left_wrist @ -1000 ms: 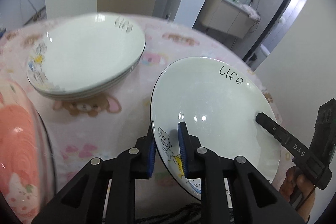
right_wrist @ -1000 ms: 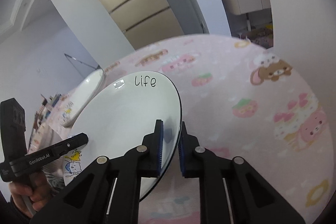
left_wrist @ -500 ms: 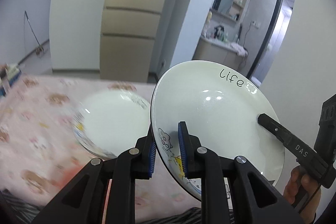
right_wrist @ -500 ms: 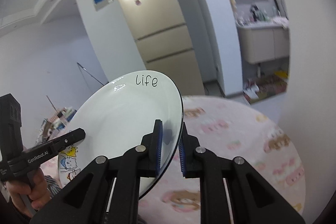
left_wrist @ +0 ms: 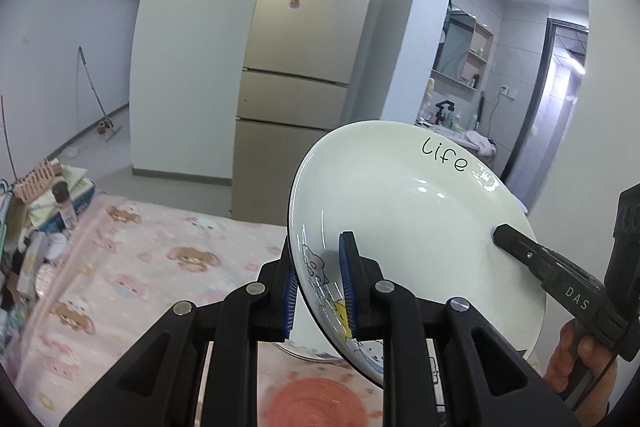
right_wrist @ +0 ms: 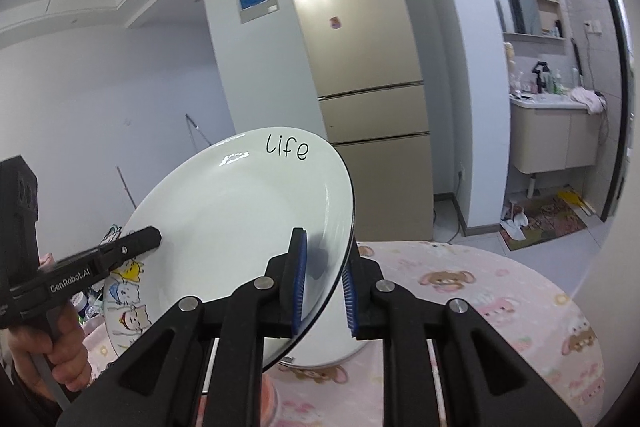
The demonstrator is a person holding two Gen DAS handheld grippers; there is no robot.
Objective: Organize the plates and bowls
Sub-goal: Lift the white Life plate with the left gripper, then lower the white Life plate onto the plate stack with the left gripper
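We've got both the left gripper (left_wrist: 316,283) and right gripper (right_wrist: 323,281) clamped on the plate (left_wrist: 404,227) mid-carry; next, lower it level onto the stack.

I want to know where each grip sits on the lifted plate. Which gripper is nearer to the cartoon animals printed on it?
Left. The left gripper clamps the plate rim right at the cartoon animals; the right gripper clamps the opposite rim.

We see only slivers of the plate stack (left_wrist: 308,354) under the raised plate (left_wrist: 416,227); the pink dish (left_wrist: 316,403) is blurred and cut off.
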